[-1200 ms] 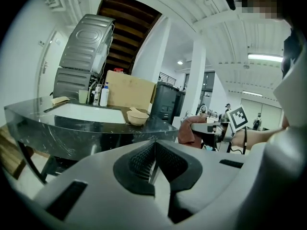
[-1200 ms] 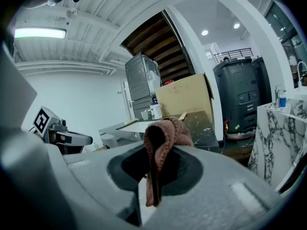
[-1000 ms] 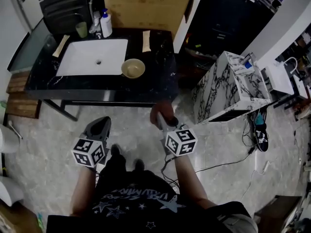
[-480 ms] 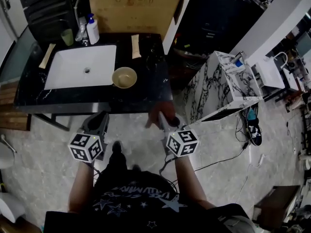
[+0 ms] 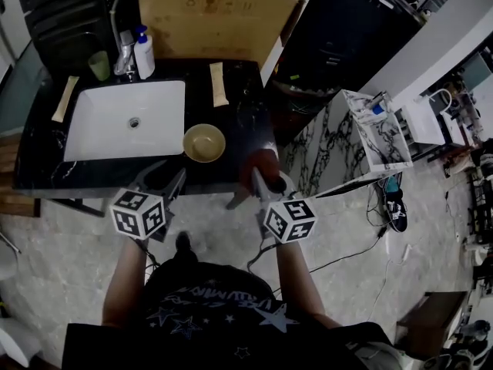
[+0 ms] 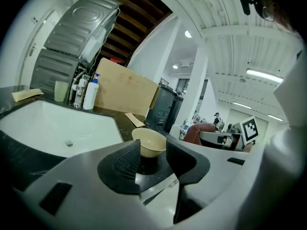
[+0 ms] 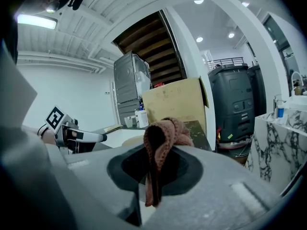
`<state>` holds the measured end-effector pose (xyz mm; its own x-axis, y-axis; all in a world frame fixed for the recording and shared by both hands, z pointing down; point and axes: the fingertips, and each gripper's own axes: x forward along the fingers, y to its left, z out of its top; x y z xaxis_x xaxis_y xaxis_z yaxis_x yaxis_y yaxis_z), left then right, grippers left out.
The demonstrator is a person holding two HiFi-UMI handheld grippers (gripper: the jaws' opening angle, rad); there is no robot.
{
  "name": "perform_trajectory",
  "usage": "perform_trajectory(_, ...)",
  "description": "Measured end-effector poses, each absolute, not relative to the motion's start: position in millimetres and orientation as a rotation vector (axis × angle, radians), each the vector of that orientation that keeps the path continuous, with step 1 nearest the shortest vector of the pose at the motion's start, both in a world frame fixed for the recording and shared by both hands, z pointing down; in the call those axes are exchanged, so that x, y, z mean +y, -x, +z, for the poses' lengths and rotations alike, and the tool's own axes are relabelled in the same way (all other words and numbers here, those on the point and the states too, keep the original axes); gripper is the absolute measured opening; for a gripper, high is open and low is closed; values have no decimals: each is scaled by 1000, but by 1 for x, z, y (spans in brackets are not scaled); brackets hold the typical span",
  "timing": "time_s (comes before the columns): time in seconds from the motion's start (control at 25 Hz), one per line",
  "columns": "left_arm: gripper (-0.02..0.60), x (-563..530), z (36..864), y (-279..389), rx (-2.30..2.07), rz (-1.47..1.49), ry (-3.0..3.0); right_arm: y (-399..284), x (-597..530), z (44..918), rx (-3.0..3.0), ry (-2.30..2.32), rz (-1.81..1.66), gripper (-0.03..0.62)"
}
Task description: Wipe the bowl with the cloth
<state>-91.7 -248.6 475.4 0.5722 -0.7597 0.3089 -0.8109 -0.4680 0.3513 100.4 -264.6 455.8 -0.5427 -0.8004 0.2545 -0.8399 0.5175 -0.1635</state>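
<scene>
A beige bowl [image 5: 204, 142] stands upright on the black counter [image 5: 246, 118], just right of the white sink [image 5: 127, 120]. My left gripper [image 5: 168, 174] hovers at the counter's front edge, short of the bowl. Its jaws are opening, with nothing held between them. In the left gripper view the bowl [image 6: 149, 143] shows ahead through the gap of the left gripper [image 6: 151, 164]. My right gripper [image 5: 260, 182] is shut on a reddish-brown cloth [image 5: 260, 163], right of the bowl at the counter's front corner. In the right gripper view the cloth [image 7: 160, 143] hangs bunched from the right gripper [image 7: 156, 169].
A faucet [image 5: 125, 56], a soap bottle [image 5: 144, 52] and a green cup [image 5: 98, 65] stand behind the sink. A cardboard box [image 5: 216, 14] leans at the back. Two tan strips [image 5: 219, 83] [image 5: 64, 99] lie on the counter. A marble-patterned cabinet [image 5: 377, 141] stands to the right.
The person has stepped up to the counter, so both grippers are now at its front edge. The left jaws have gone from shut to apart. The cloth stays in the right gripper.
</scene>
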Motion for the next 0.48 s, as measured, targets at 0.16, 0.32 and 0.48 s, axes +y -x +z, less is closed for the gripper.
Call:
perform_trajectory(0.16, 146, -272, 486, 99, -1210, 178, -2256, -90, -281, 455, -2584, -1436, 395, 52)
perform_trajectory(0.32, 146, -293, 488, 102, -1129, 157, -2196, -90, -296, 452, -2553, -1484, 392, 52)
perform_trajectory(0.48, 146, -312, 493, 98, -1025, 152, -2166, -90, -309, 451, -2523, -1529, 391, 52)
